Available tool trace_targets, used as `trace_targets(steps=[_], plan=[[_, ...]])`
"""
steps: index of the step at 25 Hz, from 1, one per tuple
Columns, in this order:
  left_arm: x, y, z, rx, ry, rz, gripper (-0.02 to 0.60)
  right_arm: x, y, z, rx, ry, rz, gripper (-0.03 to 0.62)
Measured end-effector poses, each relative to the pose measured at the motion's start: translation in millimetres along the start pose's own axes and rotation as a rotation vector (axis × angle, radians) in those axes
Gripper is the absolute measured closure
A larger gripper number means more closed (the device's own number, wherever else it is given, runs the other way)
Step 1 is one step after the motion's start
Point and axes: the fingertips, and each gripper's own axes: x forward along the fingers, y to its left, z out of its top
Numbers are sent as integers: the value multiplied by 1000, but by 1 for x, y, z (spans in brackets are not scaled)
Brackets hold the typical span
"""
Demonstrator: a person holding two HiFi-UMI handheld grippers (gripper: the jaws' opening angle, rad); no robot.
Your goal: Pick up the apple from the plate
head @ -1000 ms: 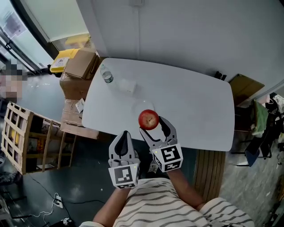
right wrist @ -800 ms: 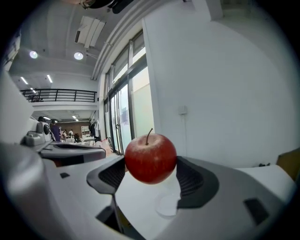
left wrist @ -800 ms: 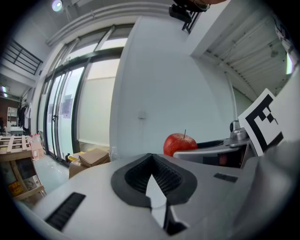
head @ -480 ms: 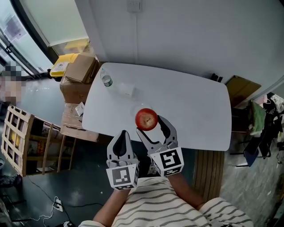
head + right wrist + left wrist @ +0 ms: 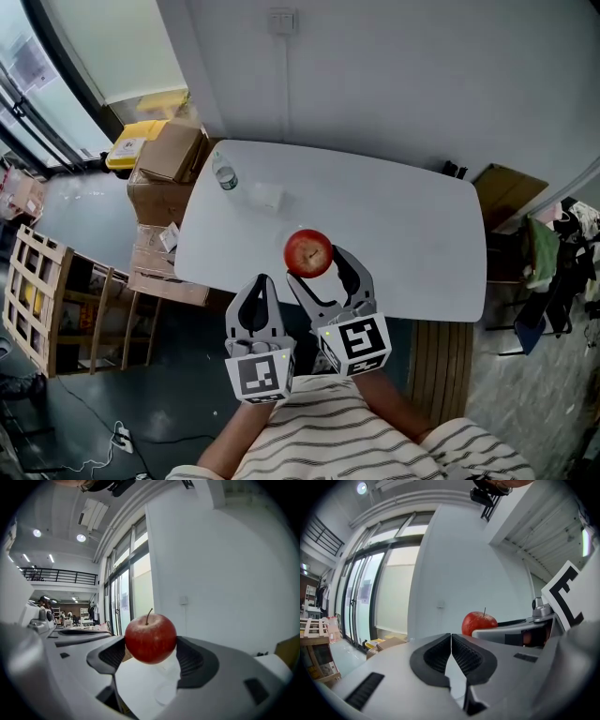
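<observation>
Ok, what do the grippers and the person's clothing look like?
Both the left gripper and right gripper are grey-white with black ribbed pads, each carrying a white cube of black square markers. The person wears a white, dark-striped top.

The round red apple (image 5: 308,252) is clamped between the jaws of the right gripper (image 5: 320,265), above the near edge of the white rounded table (image 5: 403,225). The left gripper (image 5: 260,285) is just to its left and nearer. A clear plastic bottle (image 5: 223,174) stands at the table's far-left corner, and brown cardboard boxes (image 5: 169,150) sit left of the table.
</observation>
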Motion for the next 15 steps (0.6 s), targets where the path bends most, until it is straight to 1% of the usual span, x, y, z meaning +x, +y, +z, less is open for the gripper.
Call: trace_targets(steps=[2, 6, 15], plan=[[2, 0, 2, 2, -14, -7, 577, 1, -1, 3, -9, -10, -6, 250], [5, 0, 3, 6, -15, -8, 577, 1, -6, 6, -11, -23, -13, 250], [10, 2, 3, 11, -26, -12, 577, 5, -13, 5, -6, -20, -33, 250]])
